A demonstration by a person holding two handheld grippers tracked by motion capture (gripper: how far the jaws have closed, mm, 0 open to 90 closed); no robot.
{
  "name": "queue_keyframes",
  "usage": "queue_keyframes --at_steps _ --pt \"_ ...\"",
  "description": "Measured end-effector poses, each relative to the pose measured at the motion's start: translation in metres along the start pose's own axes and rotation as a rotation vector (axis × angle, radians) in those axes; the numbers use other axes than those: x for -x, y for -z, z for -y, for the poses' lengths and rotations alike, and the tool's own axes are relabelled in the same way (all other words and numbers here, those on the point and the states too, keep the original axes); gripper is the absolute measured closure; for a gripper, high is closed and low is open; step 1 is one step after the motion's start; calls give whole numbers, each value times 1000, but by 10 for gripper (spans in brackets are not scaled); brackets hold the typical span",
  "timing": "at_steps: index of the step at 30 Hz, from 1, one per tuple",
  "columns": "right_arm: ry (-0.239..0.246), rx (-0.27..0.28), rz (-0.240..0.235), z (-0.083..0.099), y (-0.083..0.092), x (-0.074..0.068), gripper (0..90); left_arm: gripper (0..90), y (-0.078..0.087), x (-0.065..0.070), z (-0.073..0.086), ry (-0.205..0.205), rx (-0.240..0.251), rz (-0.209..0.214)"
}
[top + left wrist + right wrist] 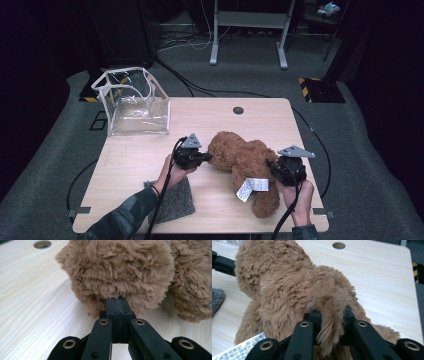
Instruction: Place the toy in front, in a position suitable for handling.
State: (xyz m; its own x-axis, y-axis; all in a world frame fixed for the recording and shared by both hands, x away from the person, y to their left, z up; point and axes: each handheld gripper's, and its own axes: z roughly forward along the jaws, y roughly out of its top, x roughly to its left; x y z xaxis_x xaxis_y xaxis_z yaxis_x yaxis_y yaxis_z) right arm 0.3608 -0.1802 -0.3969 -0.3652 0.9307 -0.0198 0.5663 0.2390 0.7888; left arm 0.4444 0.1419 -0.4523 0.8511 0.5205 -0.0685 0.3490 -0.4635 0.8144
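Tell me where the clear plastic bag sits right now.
In the high view the clear plastic bag stands open at the table's far left corner, apart from the teddy bear gripped near the middle.

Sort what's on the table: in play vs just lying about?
In play:
- teddy bear, clamped at both ends
- left gripper, shut on fur at its head
- right gripper, shut on a tuft of fur

Lying about:
- clear plastic bag, standing open at the far left corner
- grey cloth, near edge
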Motion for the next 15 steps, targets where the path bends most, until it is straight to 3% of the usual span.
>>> queue_keyframes --at_steps 8,15 --pt "83 2 4 -36 -12 -6 784 900 21 -8 0 16 41 -59" --pt "128 8 -10 -62 -26 -13 785 900 35 -16 3 49 73 -94"
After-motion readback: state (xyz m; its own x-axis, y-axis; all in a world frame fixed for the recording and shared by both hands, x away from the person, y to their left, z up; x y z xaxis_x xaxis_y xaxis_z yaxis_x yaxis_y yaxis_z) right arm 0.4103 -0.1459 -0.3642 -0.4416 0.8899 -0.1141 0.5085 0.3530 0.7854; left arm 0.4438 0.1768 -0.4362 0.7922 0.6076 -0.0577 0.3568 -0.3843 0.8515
